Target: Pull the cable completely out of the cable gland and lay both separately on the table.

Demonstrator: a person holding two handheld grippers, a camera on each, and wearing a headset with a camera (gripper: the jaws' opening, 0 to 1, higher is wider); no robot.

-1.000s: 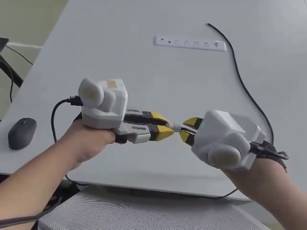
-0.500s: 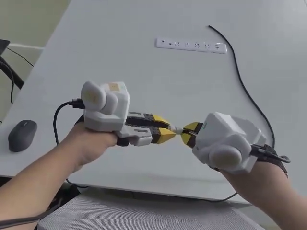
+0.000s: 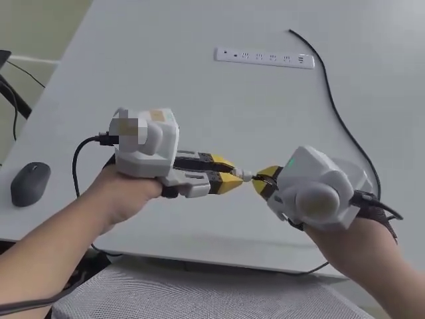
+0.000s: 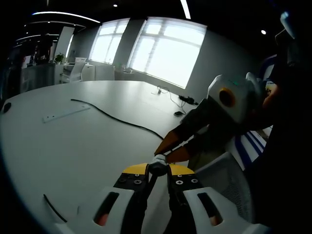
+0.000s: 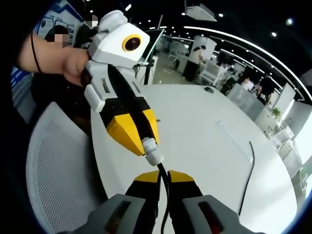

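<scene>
- A dark computer mouse (image 3: 30, 184) is sitting at the near left corner of the desk (image 3: 199, 86).
- The left hand (image 3: 123, 196) is holding the left gripper (image 3: 234, 178) in the air over the desk's near edge, pointing it to the right.
- In the left gripper view, its yellow-tipped jaws are almost closed and pinching the white cable gland (image 4: 157, 164) right at the tips.
- The gland (image 3: 245, 176) is hanging between the two grippers, not touching the desk.
- A thin black cable (image 5: 165, 192) is coming out of the gland's end, so the two aren't separated yet.
- The right gripper (image 3: 261, 180) is pointing left, nose to nose with the other one. In the right gripper view, its jaws are nearly shut and clamping that cable just behind the gland.
- The right hand (image 3: 362, 242) is holding it over the near edge too.
- A white power strip (image 3: 264, 58) is lying near the far edge, with its black cord (image 3: 339, 123) snaking down the right side.
</scene>
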